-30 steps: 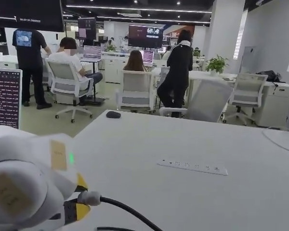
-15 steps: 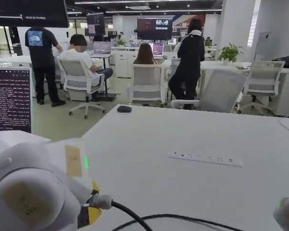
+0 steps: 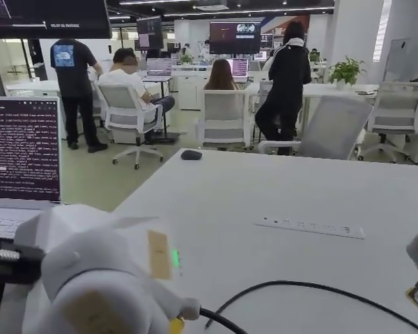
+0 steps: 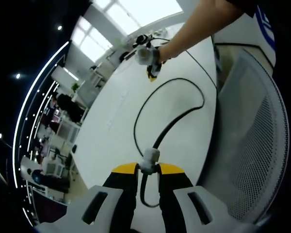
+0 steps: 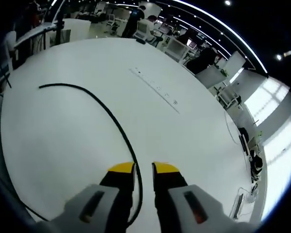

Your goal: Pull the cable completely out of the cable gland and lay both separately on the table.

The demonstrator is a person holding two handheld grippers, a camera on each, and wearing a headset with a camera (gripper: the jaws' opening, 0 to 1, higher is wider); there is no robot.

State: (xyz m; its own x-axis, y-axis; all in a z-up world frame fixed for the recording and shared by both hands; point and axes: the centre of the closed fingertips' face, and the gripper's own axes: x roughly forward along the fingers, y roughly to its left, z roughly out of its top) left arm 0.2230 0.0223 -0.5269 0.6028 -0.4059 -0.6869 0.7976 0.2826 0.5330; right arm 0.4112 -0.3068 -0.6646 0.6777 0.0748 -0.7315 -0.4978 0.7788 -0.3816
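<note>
Big white table [image 3: 279,195], with the black cable [image 3: 320,287] looping over its near part. The left gripper [image 4: 149,170], near left, is clamped on the cable gland [image 4: 150,159], cable threaded through it. The right gripper [image 5: 143,170] has the cable running between narrow-set jaws. Can't tell if it's pinched.

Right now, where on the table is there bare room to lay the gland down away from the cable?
Bare table lies between the mouse and the power strip, and beyond the strip towards the far edge. The near edge is crowded: the cable loops there, with the laptop on the left.
</note>
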